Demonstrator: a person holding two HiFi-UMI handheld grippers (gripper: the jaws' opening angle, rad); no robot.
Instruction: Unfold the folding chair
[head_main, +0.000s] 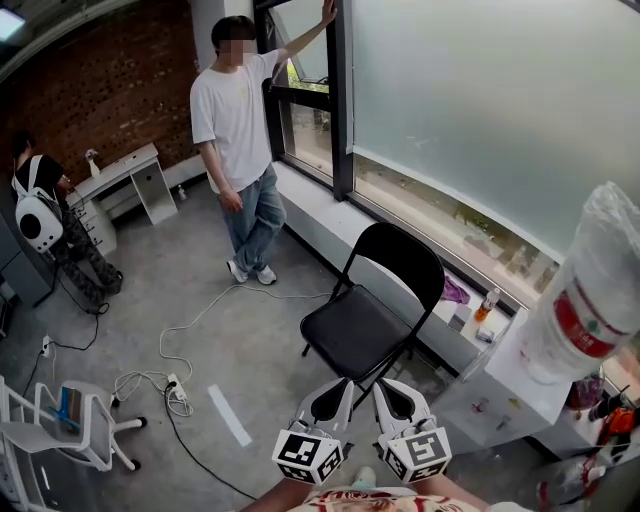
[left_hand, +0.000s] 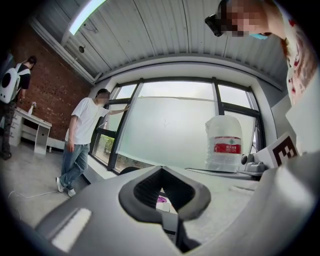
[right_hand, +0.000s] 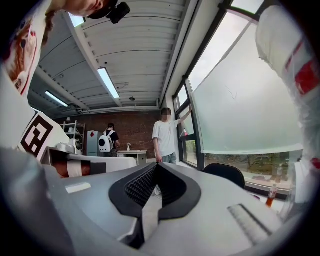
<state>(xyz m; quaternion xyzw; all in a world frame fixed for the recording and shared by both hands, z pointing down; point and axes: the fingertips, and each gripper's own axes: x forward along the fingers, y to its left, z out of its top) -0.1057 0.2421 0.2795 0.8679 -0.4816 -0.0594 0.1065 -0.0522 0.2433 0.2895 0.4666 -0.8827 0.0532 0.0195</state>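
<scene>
In the head view, the folding chair is standing on the floor just ahead of the two grippers, seat lying flat, backrest upright and legs spread; by appearance the unfolding is done or nearly so. The left gripper and right gripper are hovering side by side short of the seat's front edge, touching nothing. Any finishing press is best made on that front edge, straight down, to seat the frame fully. Open room is lying on the chair's left; the window ledge is running close behind it, a white cabinet carrying a water bottle is crowding the right, and a cable is trailing across the floor near a standing person. In the left gripper view, the jaw tips are meeting with nothing between them, and the backrest's dark top is only just peeking over the gripper body. In the right gripper view, the jaws are likewise pressing tip to tip and holding nothing, with the backrest showing well clear to the right.
</scene>
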